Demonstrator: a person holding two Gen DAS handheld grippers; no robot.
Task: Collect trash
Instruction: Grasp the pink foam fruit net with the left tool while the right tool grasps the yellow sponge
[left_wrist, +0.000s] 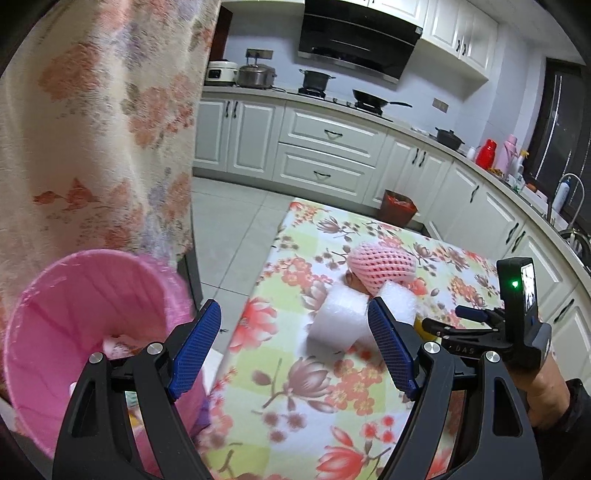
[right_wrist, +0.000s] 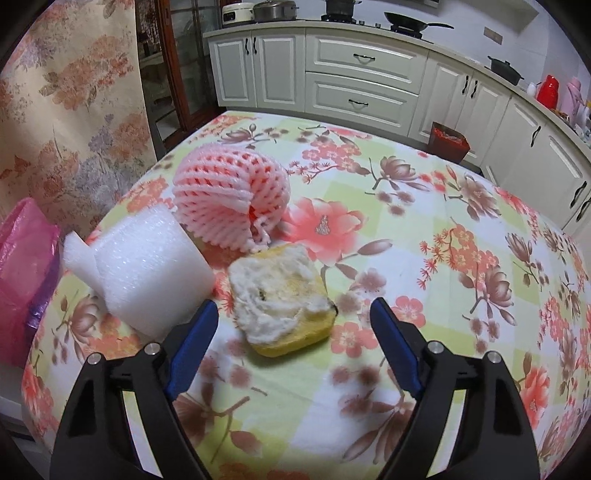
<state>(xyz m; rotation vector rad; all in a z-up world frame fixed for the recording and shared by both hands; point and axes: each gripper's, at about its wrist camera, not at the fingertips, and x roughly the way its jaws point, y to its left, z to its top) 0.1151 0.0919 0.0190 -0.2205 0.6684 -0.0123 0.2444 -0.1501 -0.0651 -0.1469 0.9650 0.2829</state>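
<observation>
On the floral tablecloth lie a pink foam fruit net, a white roll of foam wrap and a yellow pomelo peel with white pith up. My right gripper is open, its jaws on either side of the peel and just short of it. My left gripper is open and empty at the table's left edge. A pink-lined trash bin stands to its left; the foam roll and net lie ahead. The right gripper's body shows at the right.
A floral curtain hangs on the left above the bin. White kitchen cabinets with pots and a pan run behind the table. A red-lined bin stands on the floor by the cabinets. The pink bag shows at the table's left.
</observation>
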